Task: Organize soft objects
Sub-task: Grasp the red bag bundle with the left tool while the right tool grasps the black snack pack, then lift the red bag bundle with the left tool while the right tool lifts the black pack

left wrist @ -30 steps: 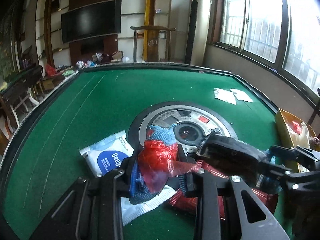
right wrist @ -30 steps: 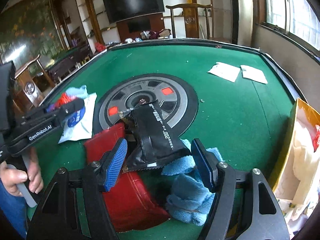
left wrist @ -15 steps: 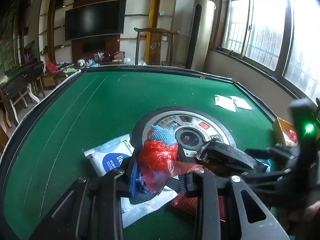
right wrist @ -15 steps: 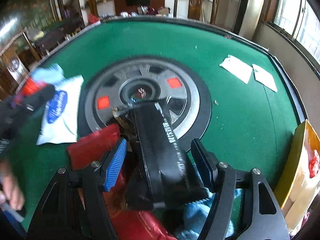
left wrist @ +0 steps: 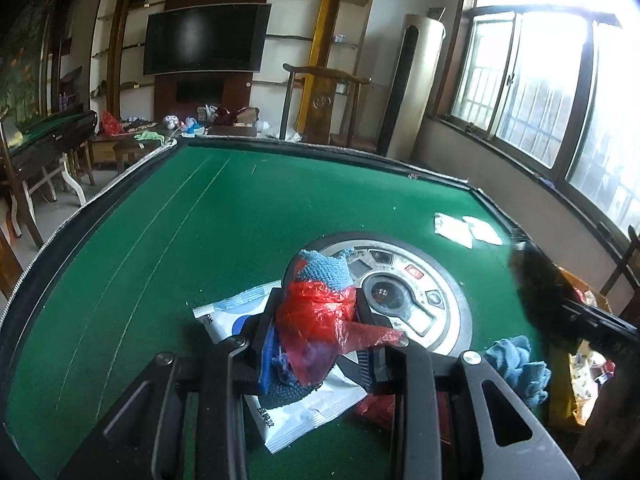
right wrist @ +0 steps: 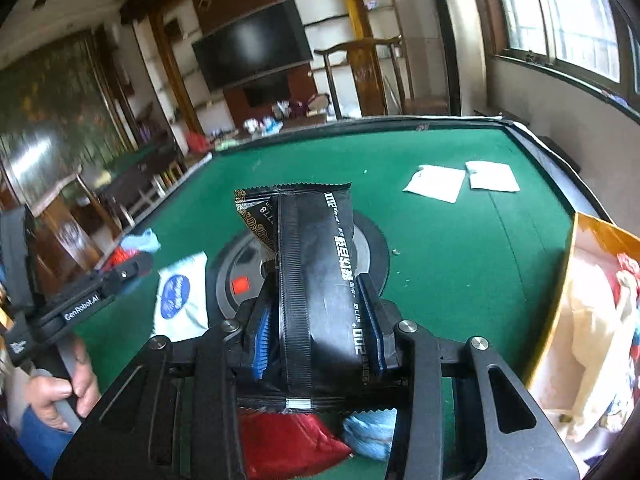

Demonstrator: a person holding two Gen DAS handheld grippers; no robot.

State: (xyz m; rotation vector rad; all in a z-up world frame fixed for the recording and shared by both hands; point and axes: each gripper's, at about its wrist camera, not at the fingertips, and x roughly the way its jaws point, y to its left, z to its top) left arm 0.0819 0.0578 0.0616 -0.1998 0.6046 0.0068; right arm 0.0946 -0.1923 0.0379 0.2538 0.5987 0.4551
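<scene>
Black foil pouch [right wrist: 316, 280] riding clamped in right gripper [right wrist: 320, 328], jaws just closing onto it, lifting off green felt table [right wrist: 460, 248] | left gripper [left wrist: 316, 340] pinching blue cloth with red plastic [left wrist: 316, 320] | still lying loose: blue rag [left wrist: 516, 364], red pouch [right wrist: 288, 440], white wipes pack [right wrist: 180, 300] | yellow box [right wrist: 576, 272] at right partly filling, looking like drop target.

Open green felt [left wrist: 168, 240]: far and left parts of the table lay bare, free passage to the rim.
Round centre panel [left wrist: 404, 288]: flat, no hindrance.
Two white paper packets [right wrist: 460, 178]: flat, near the far right edge.
White wipes pack [right wrist: 180, 296]: flat, left of the panel.
Near edge: red pouch [right wrist: 288, 440] and blue cloth [left wrist: 516, 364] crowded together.
Yellow box [right wrist: 576, 280]: upright wall closing the right side.
Both grippers' jaws were occupied by held goods.
</scene>
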